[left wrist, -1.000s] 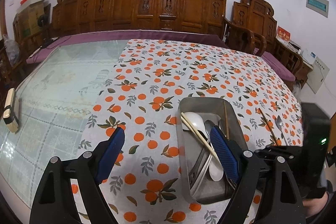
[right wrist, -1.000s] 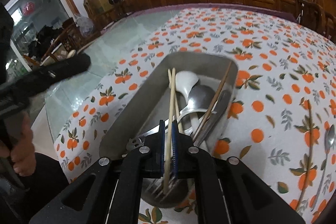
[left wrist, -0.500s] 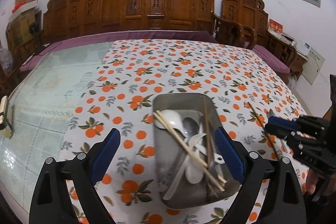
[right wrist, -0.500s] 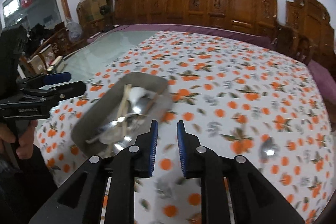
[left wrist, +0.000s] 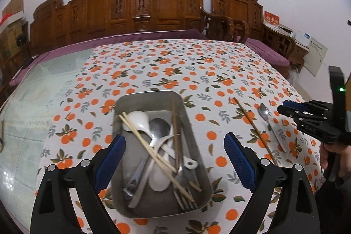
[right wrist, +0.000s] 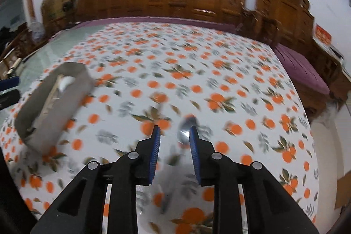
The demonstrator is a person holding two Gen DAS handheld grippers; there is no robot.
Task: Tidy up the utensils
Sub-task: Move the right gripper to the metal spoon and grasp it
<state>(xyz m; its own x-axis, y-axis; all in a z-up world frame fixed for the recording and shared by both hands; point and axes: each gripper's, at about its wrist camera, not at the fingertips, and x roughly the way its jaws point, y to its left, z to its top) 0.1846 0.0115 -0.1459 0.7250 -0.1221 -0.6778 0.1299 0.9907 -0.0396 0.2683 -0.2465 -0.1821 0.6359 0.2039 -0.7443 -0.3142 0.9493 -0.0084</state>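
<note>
A steel tray [left wrist: 151,98] holds a pair of pale chopsticks [left wrist: 153,152], a white spoon [left wrist: 137,120], metal spoons and a fork [left wrist: 184,199]. My left gripper [left wrist: 174,157] is open, with its fingers on either side of the tray and above it. A metal spoon [left wrist: 266,120] and a brown chopstick [left wrist: 252,124] lie on the cloth to the right of the tray. My right gripper [right wrist: 174,146] is open and empty, low over the blurred metal spoon [right wrist: 186,131]. It also shows at the right in the left wrist view [left wrist: 291,109]. The tray [right wrist: 81,91] lies to its left.
The table carries an orange-print cloth [left wrist: 197,71] and bare glass on the left [left wrist: 37,98]. Carved wooden chairs [left wrist: 153,8] line the far side. The table's right edge [right wrist: 311,124] is near my right gripper.
My right gripper has let the pale chopsticks go into the tray, opened, and swung right to the spoon on the cloth. My left gripper has shifted right so it straddles the tray.
</note>
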